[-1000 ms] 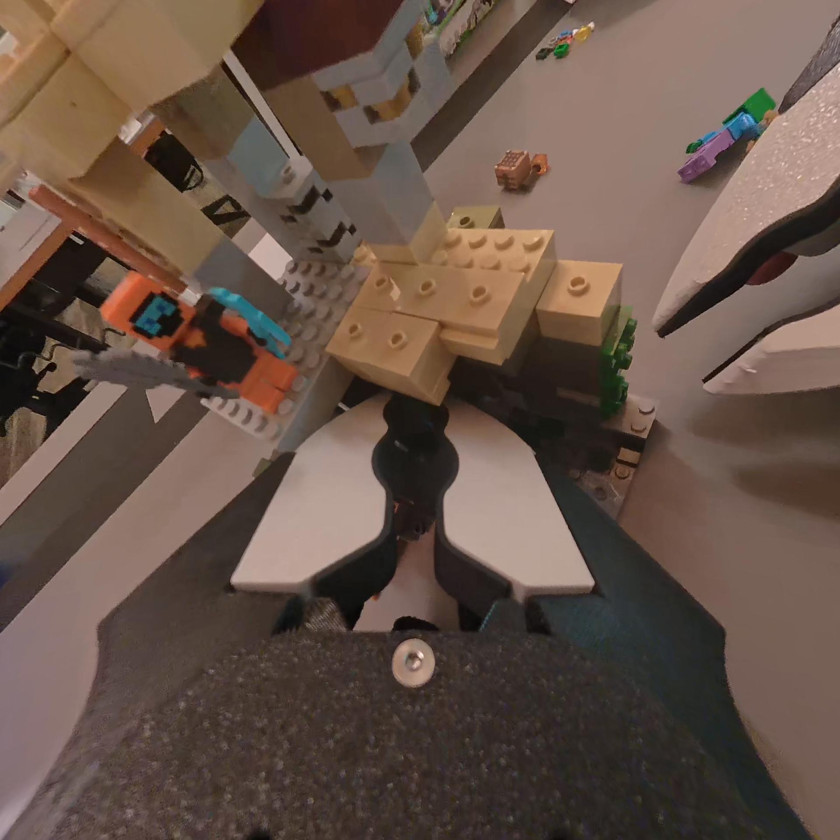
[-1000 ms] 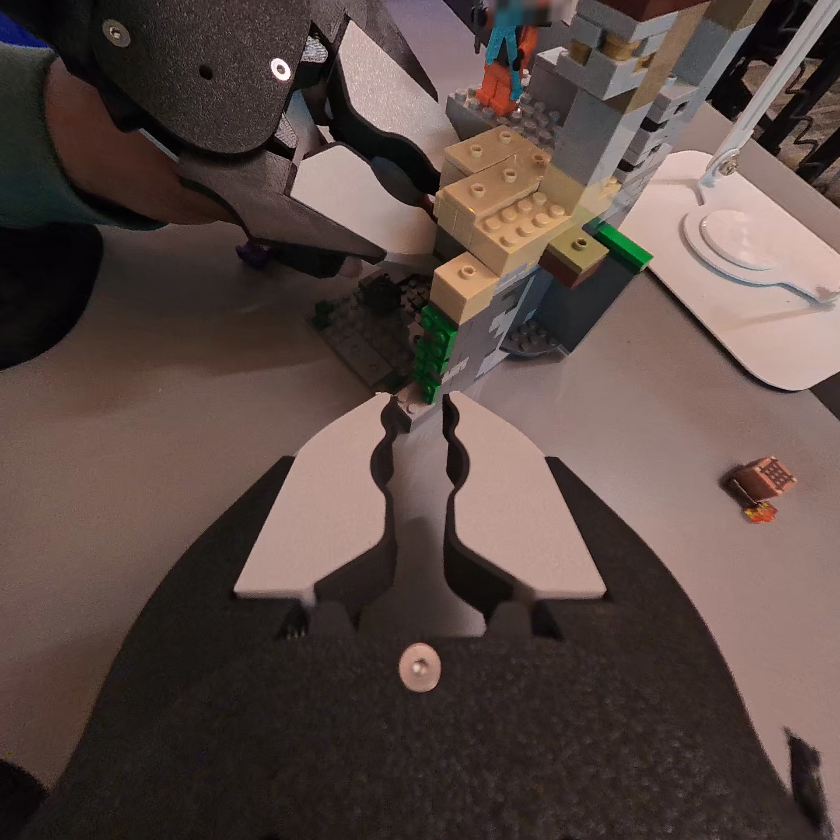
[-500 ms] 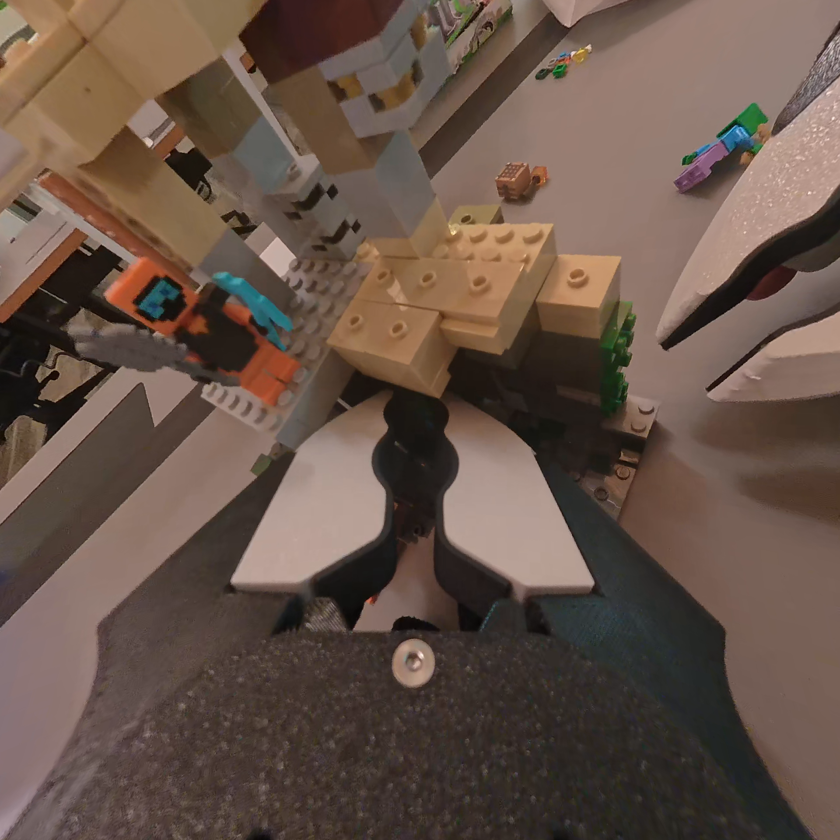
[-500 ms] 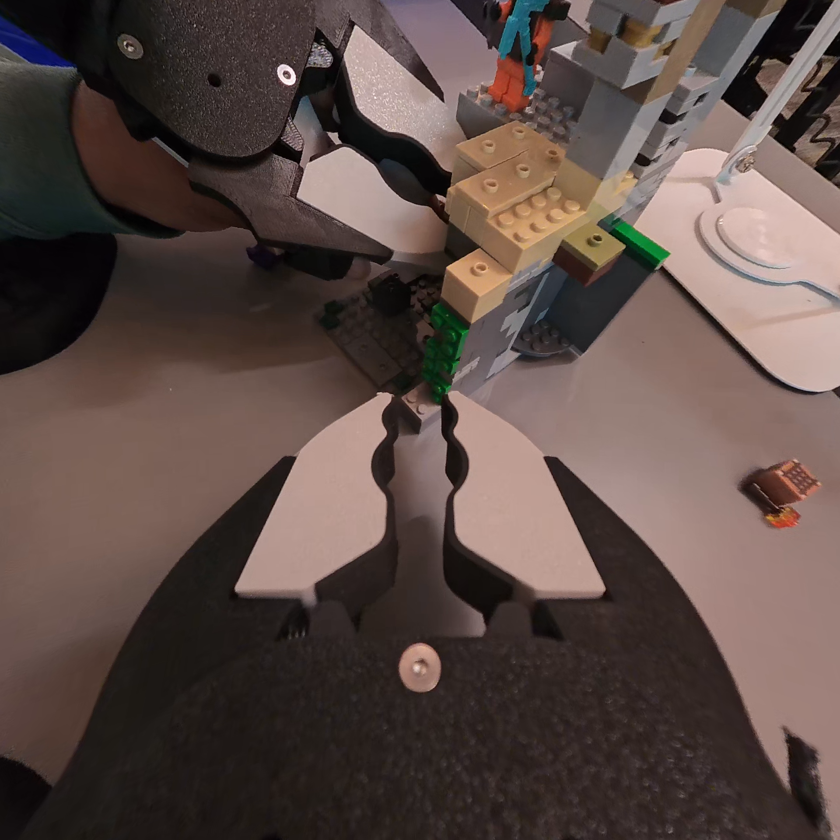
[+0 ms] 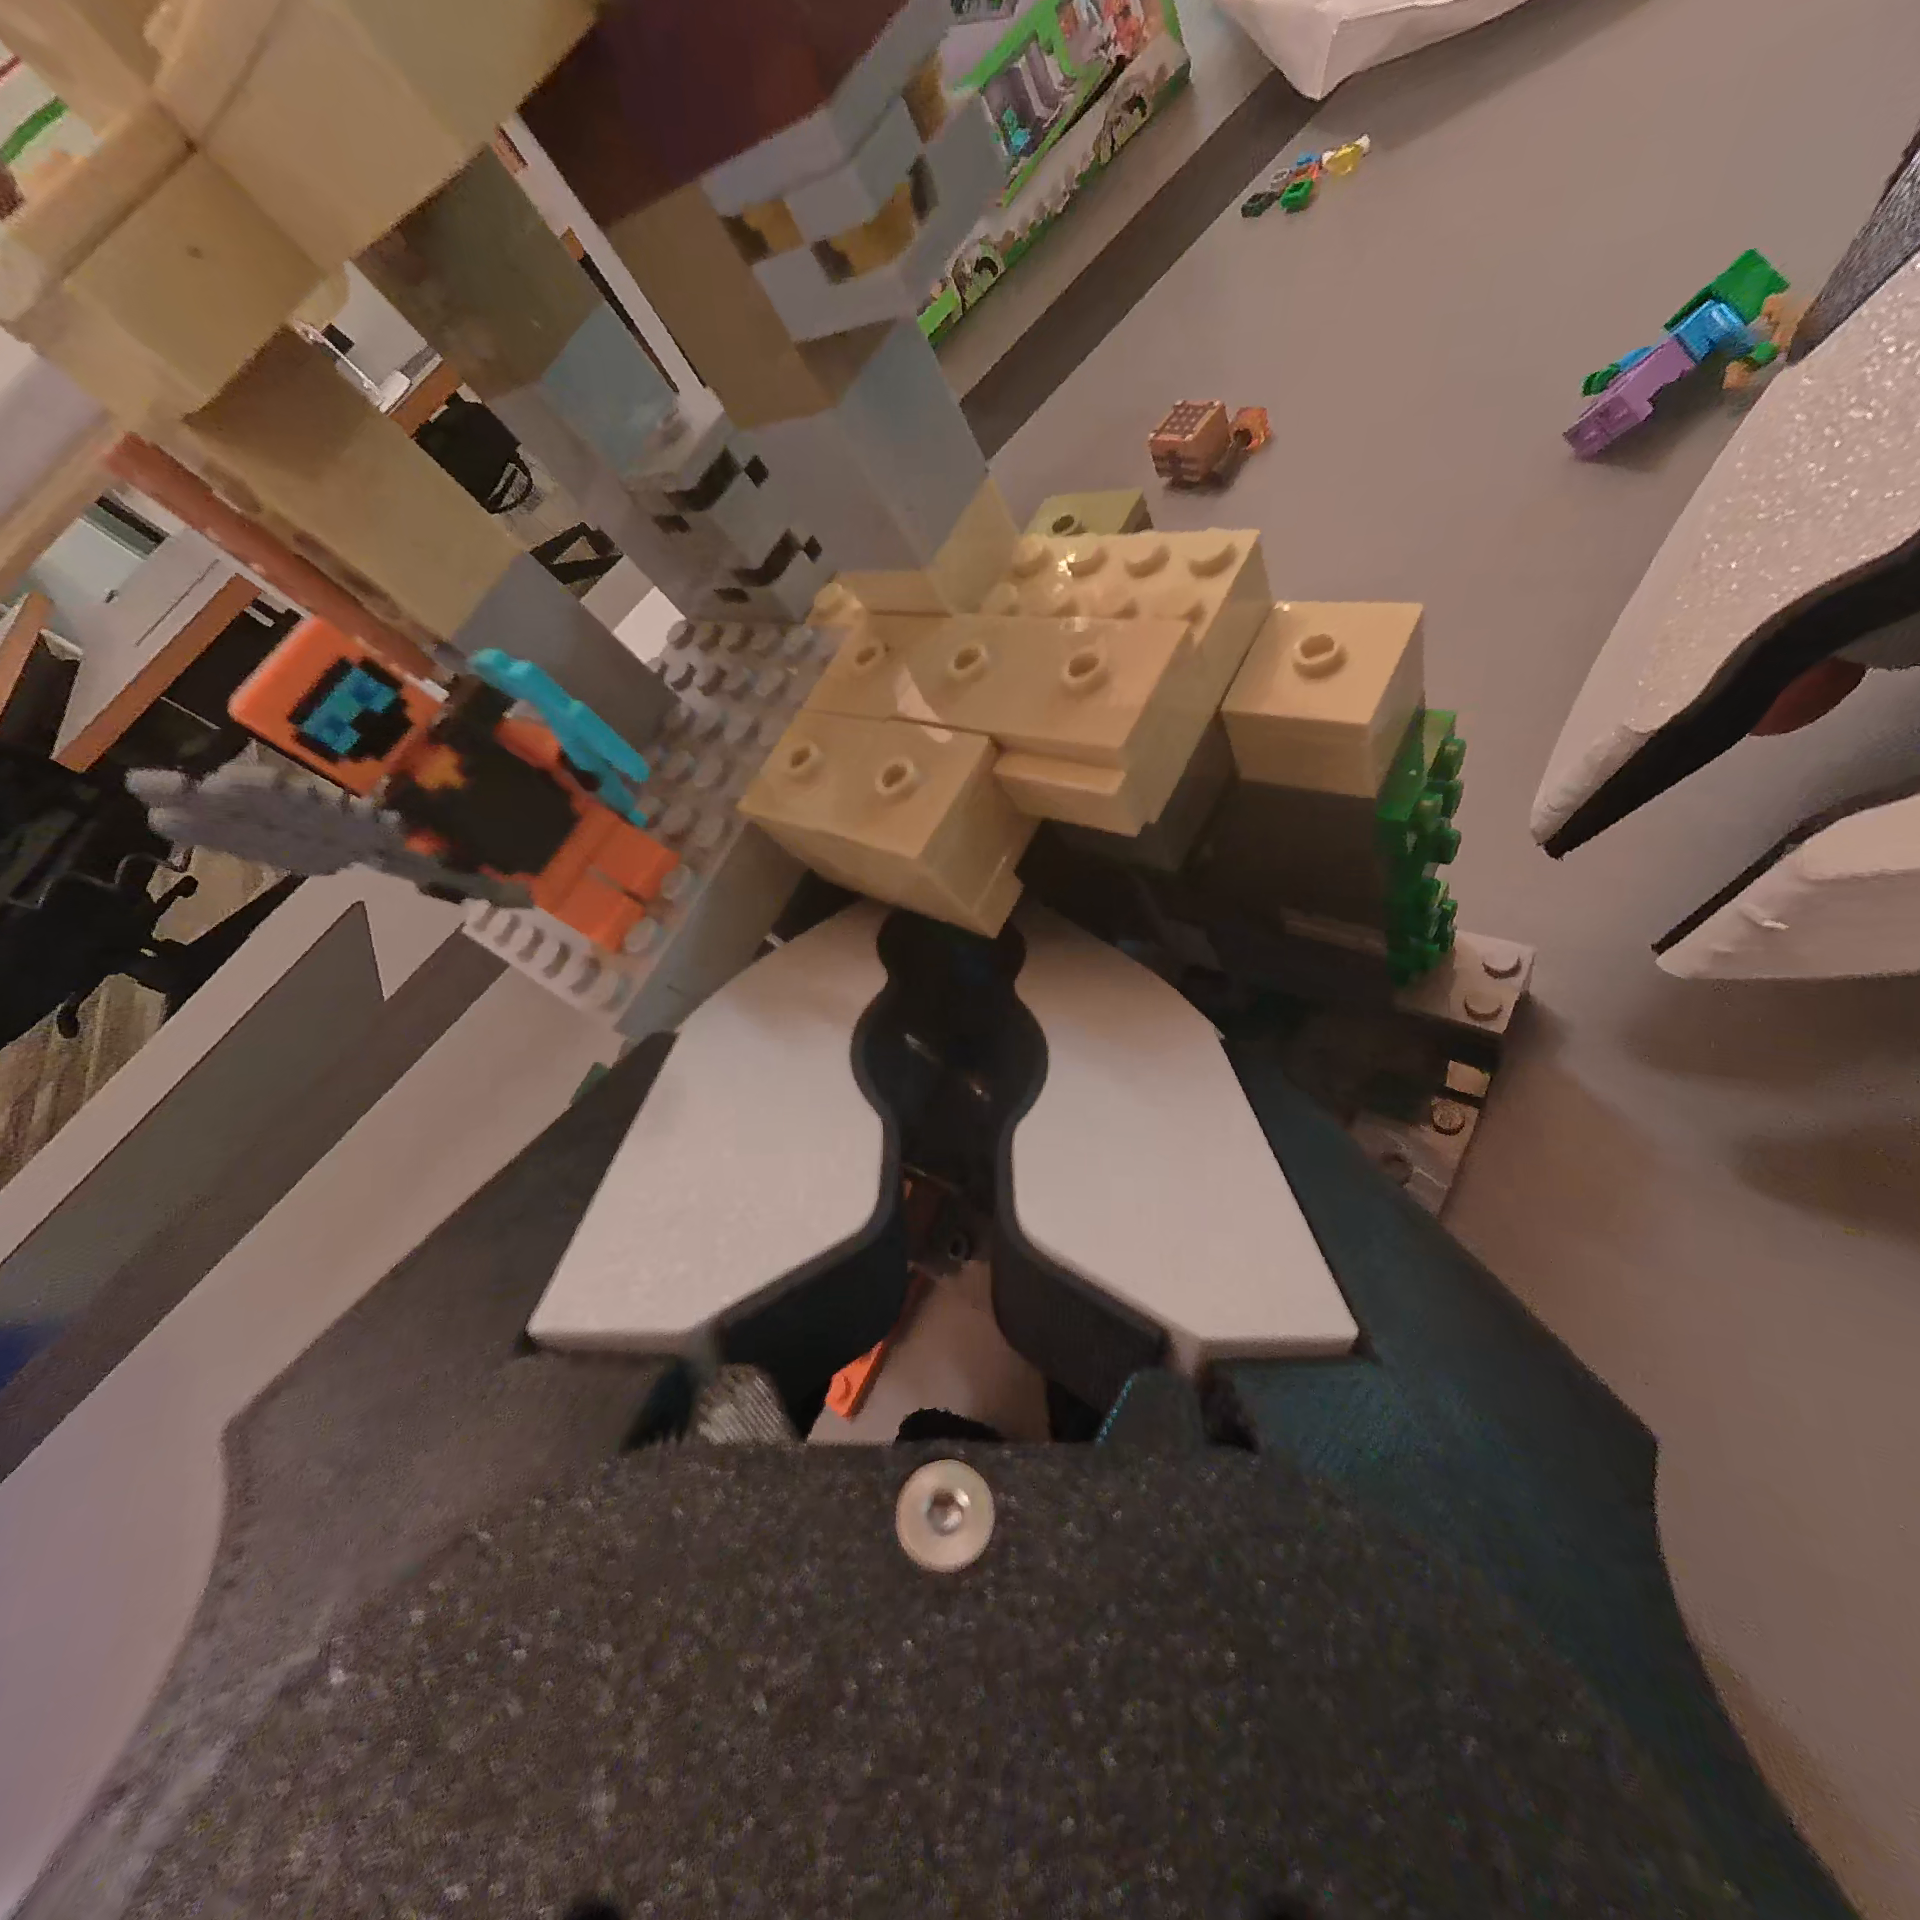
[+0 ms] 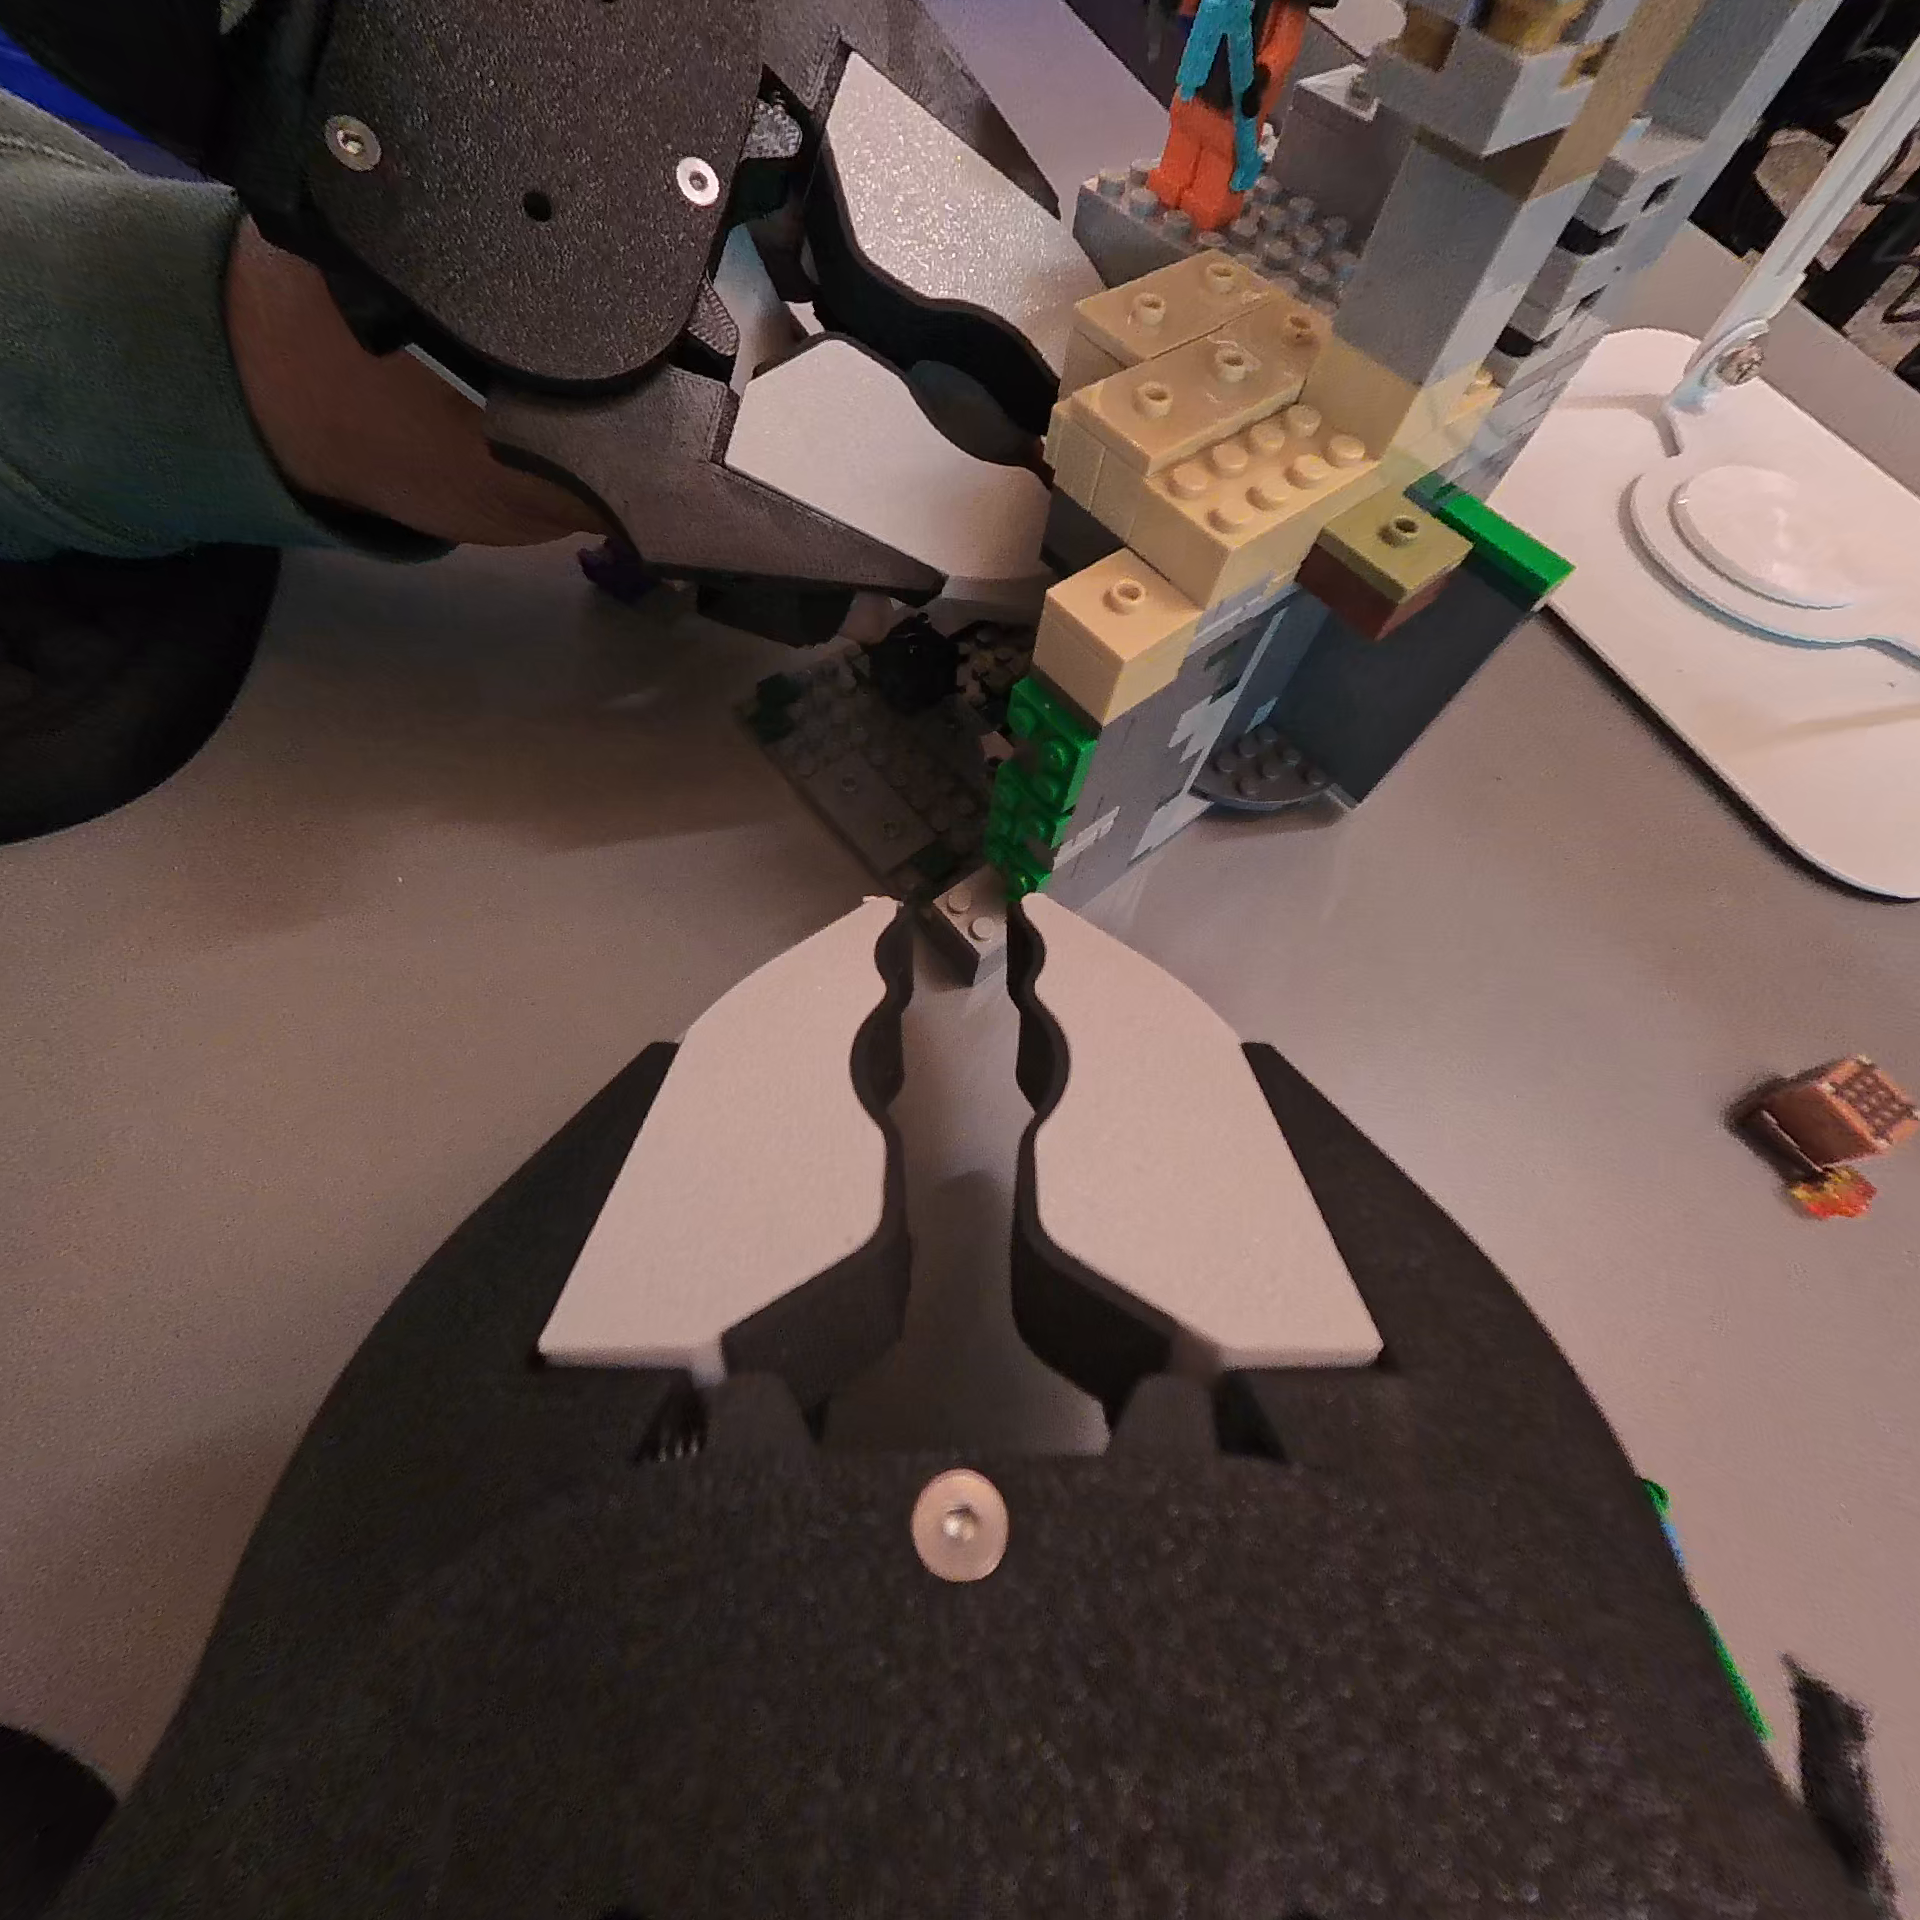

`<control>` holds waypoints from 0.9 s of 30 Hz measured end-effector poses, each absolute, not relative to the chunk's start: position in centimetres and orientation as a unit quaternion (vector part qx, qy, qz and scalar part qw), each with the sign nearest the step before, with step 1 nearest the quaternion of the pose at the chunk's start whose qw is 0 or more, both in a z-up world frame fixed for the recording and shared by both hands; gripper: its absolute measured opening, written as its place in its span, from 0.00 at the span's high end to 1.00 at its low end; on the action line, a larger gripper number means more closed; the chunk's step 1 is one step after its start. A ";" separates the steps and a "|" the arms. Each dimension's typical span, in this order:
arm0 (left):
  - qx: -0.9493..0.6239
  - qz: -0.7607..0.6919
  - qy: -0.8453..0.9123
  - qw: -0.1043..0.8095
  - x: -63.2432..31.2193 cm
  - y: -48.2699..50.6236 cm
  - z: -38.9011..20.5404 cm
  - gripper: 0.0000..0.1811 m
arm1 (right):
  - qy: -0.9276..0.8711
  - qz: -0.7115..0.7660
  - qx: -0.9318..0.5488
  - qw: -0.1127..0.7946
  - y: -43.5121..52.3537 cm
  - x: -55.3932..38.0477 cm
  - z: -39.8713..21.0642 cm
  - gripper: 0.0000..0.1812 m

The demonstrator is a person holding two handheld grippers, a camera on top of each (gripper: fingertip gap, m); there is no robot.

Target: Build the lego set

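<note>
On the grey worktop (image 6: 312,935): lego build (image 6: 1226,499), part-assembled, both grippers at its base.
Right gripper (image 6: 958,914) fingers narrowly parted around the grey corner plate (image 6: 961,925), grip uncertain. Left gripper (image 5: 945,935) fingers slightly apart under the tan bricks (image 5: 883,810). Orange figure (image 5: 468,790) on studded plate; brown block (image 6: 1839,1122) lay apart.

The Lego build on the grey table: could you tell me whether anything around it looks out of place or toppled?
Mostly tidy. A green, blue and purple minifigure lies flat on the table, away from the build. A small brown block piece sits tipped on its side, with a loose orange flame bit beside it. The orange minifigure stands upright on the build.
</note>
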State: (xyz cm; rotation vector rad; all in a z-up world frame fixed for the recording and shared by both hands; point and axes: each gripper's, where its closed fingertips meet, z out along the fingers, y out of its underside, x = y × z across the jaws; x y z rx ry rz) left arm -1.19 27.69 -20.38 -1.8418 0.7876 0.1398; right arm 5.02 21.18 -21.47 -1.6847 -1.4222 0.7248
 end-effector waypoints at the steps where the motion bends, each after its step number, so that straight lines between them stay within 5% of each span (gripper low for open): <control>1: -0.774 0.058 0.331 0.537 -1.2 27.7 -20.4 0.93 | -0.562 0.287 -0.666 0.398 21.2 5.0 -21.5 0.91; 27: -0.791 -0.002 0.331 0.515 -1.4 27.4 -20.4 0.94 | -0.567 0.282 -0.666 0.394 20.8 4.7 -22.1 0.91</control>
